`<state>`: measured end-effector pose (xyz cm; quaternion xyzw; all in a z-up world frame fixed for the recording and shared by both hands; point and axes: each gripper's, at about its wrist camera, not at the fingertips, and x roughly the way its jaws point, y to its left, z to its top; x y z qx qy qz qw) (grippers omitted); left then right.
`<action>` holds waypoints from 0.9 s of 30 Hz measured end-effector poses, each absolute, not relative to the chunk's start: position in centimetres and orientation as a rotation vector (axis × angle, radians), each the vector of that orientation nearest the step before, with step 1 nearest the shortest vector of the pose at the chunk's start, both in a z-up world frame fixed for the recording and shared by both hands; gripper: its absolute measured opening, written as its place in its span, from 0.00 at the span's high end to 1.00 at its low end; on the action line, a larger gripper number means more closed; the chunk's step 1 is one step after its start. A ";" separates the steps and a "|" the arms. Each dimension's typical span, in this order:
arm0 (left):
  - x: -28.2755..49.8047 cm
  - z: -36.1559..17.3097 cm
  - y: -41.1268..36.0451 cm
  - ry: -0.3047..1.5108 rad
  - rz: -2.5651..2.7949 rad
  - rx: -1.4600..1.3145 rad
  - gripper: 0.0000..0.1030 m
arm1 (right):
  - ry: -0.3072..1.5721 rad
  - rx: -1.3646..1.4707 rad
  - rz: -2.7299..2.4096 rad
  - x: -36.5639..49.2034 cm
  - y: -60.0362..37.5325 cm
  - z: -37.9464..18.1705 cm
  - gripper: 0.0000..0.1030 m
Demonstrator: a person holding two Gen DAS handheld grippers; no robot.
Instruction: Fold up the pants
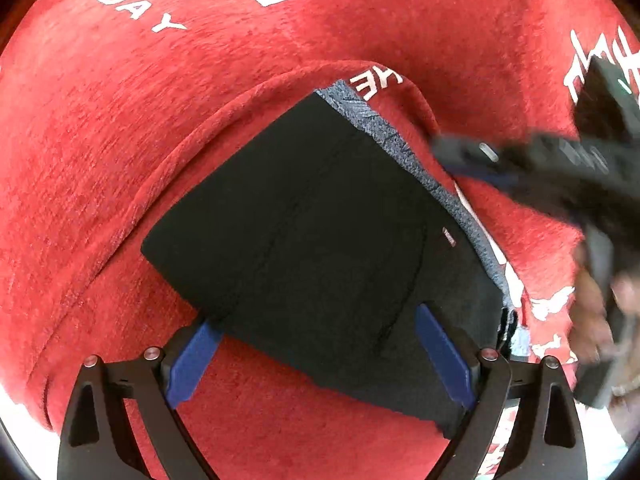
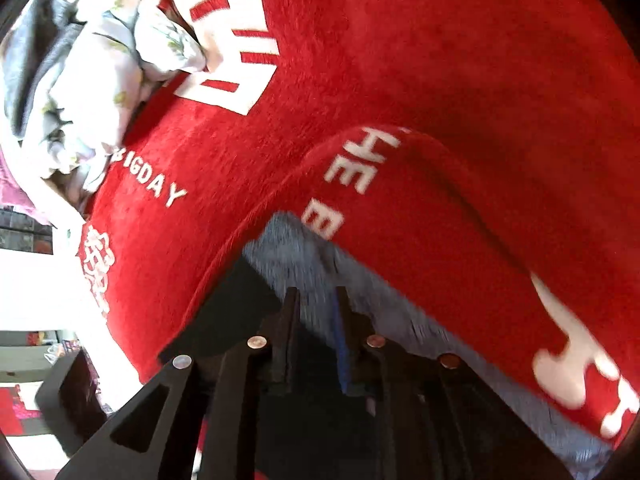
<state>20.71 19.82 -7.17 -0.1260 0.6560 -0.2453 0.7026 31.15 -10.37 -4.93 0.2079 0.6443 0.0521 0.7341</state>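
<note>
Left tool (image 1: 320, 354) spread wide over the black pants (image 1: 316, 248).
Folded pants lie flat on the red blanket (image 1: 120, 140), grey band (image 1: 360, 114) at one edge. Right tool (image 2: 316, 300) has its fingers pressed nearly together at that band; whether it grips cloth, I cannot tell.

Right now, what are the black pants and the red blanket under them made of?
The black pants look like smooth matte woven or knit cloth, with faint stitched seams; the grey inner lining looks fuzzy, probably fleece. The red blanket looks like soft plush, since short fibres show across it, with white printed letters.
</note>
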 end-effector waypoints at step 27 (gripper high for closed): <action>21.4 -8.3 17.3 1.445 -0.532 -0.202 0.01 | 1.466 0.601 -0.104 12.9 -10.2 -6.6 0.40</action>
